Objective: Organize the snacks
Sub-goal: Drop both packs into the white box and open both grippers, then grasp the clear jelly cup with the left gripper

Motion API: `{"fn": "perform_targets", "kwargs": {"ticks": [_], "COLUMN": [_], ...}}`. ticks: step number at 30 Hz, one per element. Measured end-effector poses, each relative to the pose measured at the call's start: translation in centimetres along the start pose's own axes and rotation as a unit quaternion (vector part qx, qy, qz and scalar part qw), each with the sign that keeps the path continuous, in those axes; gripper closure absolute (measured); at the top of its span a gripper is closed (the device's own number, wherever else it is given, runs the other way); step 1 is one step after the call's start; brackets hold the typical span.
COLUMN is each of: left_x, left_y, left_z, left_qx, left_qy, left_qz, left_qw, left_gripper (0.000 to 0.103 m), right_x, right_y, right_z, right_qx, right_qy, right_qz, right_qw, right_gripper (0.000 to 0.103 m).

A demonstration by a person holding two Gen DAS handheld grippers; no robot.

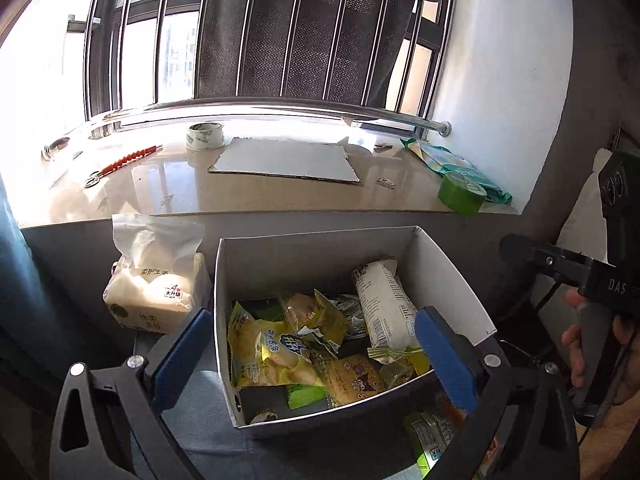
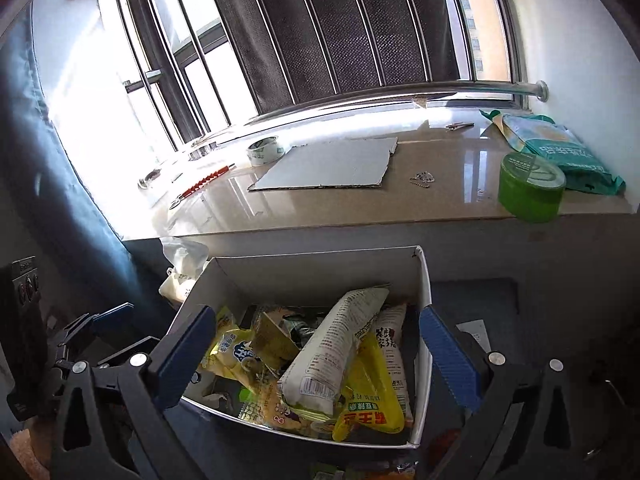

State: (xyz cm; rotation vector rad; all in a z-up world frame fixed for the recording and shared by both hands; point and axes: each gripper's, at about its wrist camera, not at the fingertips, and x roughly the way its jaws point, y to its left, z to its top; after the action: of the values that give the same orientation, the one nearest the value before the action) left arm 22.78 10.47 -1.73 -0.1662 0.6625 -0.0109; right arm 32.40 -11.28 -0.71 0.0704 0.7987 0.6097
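The white box [image 1: 448, 268] is pretty much stuffed with snack packs, a white tube-shaped pack [image 2: 332, 356] being propped on top. Both the left gripper [image 1: 308, 356] and right gripper [image 2: 316, 356] are held wide open above it, nothing gripped, with the box framed between the blue fingers [image 2: 448, 360].

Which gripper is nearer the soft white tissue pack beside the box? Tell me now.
Left. The left gripper has its left finger right beside the soft white tissue pack. The right gripper hovers over the white cardboard box, with the pack beyond the box's far-left corner.
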Motion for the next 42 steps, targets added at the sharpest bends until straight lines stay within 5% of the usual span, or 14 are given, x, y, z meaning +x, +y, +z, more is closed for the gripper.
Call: {"fn": "perform_targets", "kwargs": {"ticks": [12, 20, 26, 33, 35, 36, 42], "left_x": [-7.5, -3.7, -1.4, 1.1, 1.7, 2.0, 0.3], "left_y": [-3.5, -5.5, -5.9, -5.3, -5.3, -5.3, -5.4], "left_z": [-10.7, -20.2, -20.9, -20.8, -20.9, -21.0, -21.5], "left_qx": [0.034, 0.066, 0.073, 0.048, 0.055, 0.059, 0.054], "left_qy": [0.012, 0.121, 0.149, 0.166, 0.181, 0.189, 0.160], "left_qz": [-0.029, -0.017, -0.018, -0.040, -0.044, -0.042, -0.051], "left_qw": [0.9989, 0.9903, 0.9860, 0.9842, 0.9809, 0.9793, 0.9844], "left_gripper": [0.000, 0.000, 0.000, 0.002, 0.028, 0.056, 0.058], "right_x": [-8.2, -9.5, -9.7, -10.0, -9.9, -9.8, -9.6], "right_y": [-1.0, -3.0, -5.0, -5.1, -4.8, -4.7, -4.1], "right_z": [-10.2, -22.7, -27.7, -27.5, -27.5, -27.6, -27.5], "right_qx": [-0.013, 0.056, 0.114, 0.120, 0.113, 0.113, 0.106], "right_qy": [-0.001, 0.053, 0.088, 0.083, 0.083, 0.086, 0.089], "right_qz": [0.013, 0.026, 0.010, 0.019, 0.019, 0.018, 0.023], "right_qw": [1.000, 0.997, 0.990, 0.989, 0.990, 0.990, 0.990], "right_gripper": [0.000, 0.000, 0.000, 0.000, 0.000, 0.000, 0.000]}}
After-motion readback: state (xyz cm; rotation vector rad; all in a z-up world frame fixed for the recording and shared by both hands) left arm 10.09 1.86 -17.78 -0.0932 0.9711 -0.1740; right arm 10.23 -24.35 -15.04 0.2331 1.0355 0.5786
